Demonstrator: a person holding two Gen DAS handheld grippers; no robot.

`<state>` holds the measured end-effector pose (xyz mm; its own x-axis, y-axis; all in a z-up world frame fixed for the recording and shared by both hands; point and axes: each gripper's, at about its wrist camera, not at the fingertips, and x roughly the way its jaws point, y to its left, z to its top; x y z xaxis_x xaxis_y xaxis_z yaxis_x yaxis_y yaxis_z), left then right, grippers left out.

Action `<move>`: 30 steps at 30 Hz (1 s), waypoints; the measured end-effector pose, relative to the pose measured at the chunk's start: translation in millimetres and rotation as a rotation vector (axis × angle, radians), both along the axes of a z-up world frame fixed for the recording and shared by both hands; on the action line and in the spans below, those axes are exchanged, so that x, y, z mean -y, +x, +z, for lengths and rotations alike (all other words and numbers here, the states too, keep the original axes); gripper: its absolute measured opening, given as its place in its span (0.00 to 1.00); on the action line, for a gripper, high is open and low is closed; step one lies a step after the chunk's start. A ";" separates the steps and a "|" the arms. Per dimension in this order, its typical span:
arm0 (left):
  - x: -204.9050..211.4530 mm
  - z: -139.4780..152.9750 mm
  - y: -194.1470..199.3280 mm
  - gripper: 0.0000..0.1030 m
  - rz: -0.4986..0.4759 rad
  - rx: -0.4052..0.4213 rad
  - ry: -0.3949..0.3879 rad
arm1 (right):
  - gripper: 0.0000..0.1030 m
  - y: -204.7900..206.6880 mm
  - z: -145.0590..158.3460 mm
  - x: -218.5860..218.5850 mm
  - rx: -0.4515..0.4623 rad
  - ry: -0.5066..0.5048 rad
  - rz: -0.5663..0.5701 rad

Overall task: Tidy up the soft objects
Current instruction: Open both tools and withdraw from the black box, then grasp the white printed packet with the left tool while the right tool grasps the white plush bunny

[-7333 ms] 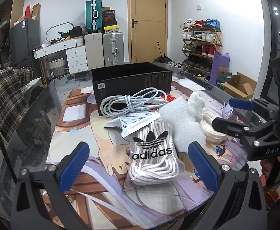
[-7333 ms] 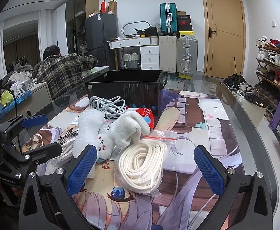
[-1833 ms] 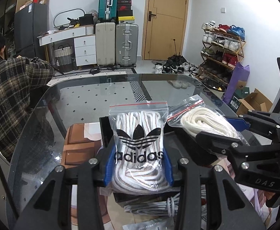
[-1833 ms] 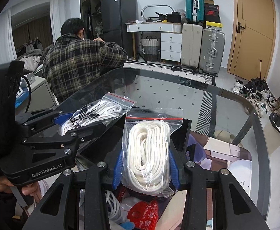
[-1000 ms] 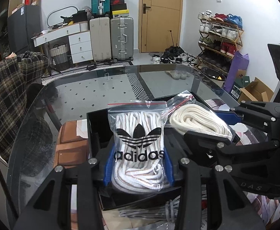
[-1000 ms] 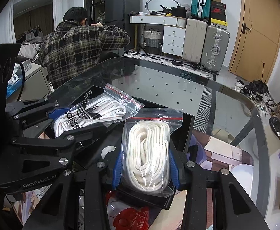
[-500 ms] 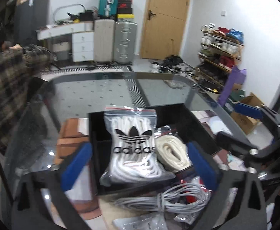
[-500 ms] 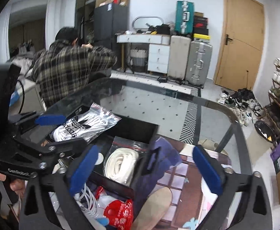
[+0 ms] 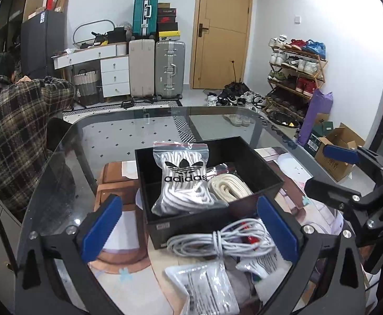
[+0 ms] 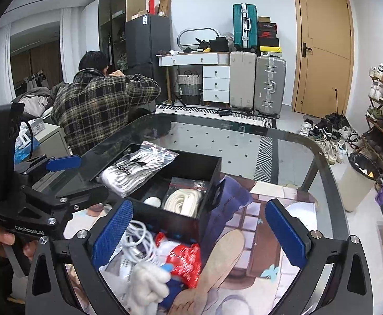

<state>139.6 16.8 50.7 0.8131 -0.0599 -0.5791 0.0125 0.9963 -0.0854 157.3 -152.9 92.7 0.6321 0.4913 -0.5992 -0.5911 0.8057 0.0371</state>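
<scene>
With both bags released, my left hand-held gripper (image 9: 190, 228) and my right hand-held gripper (image 10: 199, 232) stand with jaws spread wide and nothing between the blue pads; both have just been opening. The clear zip bag of white cord printed with a black adidas logo (image 9: 184, 181) stands tilted in the open black rectangular box (image 9: 267, 173) on the glass-topped desk (image 9: 128, 131), its upper part leaning on the box's left wall. The clear zip bag of cream-coloured rope (image 10: 183, 200) lies flat on the box floor beside it. Outside the box, just in front, lie the coiled white cable (image 9: 220, 241), a red printed packet (image 10: 184, 258), a white plush toy (image 10: 145, 283) and flat printed plastic sachets (image 9: 204, 286). Risks, as I judge them: the leaning logo bag may slump over the wall or block later items; the loose cable loops may snag on a finger when I reach down for the next piece; the slippery sachets may slide out of a pinch.
</scene>
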 end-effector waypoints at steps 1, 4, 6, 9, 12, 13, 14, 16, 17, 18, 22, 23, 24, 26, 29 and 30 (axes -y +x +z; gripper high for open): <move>0.6 1.4 -3.1 1.00 0.002 0.005 0.000 | 1.00 -3.6 0.5 1.3 -0.001 0.004 0.001; -0.2 3.8 -11.9 1.00 0.006 0.016 -0.002 | 1.00 -10.3 -0.6 2.1 -0.010 0.016 0.001; -1.7 2.2 -18.4 1.00 0.014 0.012 0.001 | 1.00 -16.0 -2.1 3.4 -0.017 0.019 -0.004; -2.6 -1.8 -26.2 1.00 0.023 0.003 0.011 | 1.00 -22.0 -5.8 6.2 -0.032 0.022 -0.006; -3.7 -6.3 -33.3 1.00 0.029 -0.002 0.004 | 1.00 -25.7 -10.4 8.2 -0.044 0.017 -0.009; -2.7 -7.4 -36.4 1.00 0.029 -0.003 -0.001 | 1.00 -26.4 -12.8 7.9 -0.052 0.015 -0.011; -3.5 -8.4 -38.9 1.00 0.029 -0.003 -0.003 | 1.00 -27.9 -15.7 9.2 -0.063 0.011 -0.014; -2.2 -11.1 -43.6 1.00 0.028 -0.007 0.007 | 1.00 -29.6 -21.3 9.9 -0.079 0.002 -0.020; -1.4 -13.5 -46.7 1.00 0.028 -0.015 0.016 | 1.00 -30.8 -23.8 10.2 -0.082 0.000 -0.025; -1.1 -15.1 -49.0 1.00 0.029 -0.017 0.019 | 1.00 -32.2 -26.7 10.9 -0.088 -0.001 -0.029; -0.7 -22.9 -57.4 1.00 0.037 -0.029 0.028 | 1.00 -38.3 -36.2 11.4 -0.113 0.009 -0.021; -1.0 -25.6 -59.1 1.00 0.039 -0.034 0.027 | 1.00 -40.1 -38.8 11.3 -0.116 0.004 -0.019; -1.0 -28.1 -60.3 1.00 0.039 -0.041 0.024 | 1.00 -41.7 -41.2 10.2 -0.120 -0.004 -0.017; 1.4 -32.3 -62.0 1.00 0.038 -0.054 0.023 | 1.00 -44.4 -45.0 8.9 -0.124 -0.019 -0.012; 4.2 -39.0 -64.1 1.00 0.040 -0.069 0.027 | 1.00 -47.8 -49.3 8.4 -0.137 -0.028 -0.004; 4.4 -41.6 -64.4 1.00 0.040 -0.077 0.023 | 1.00 -49.0 -51.5 8.6 -0.138 -0.031 -0.004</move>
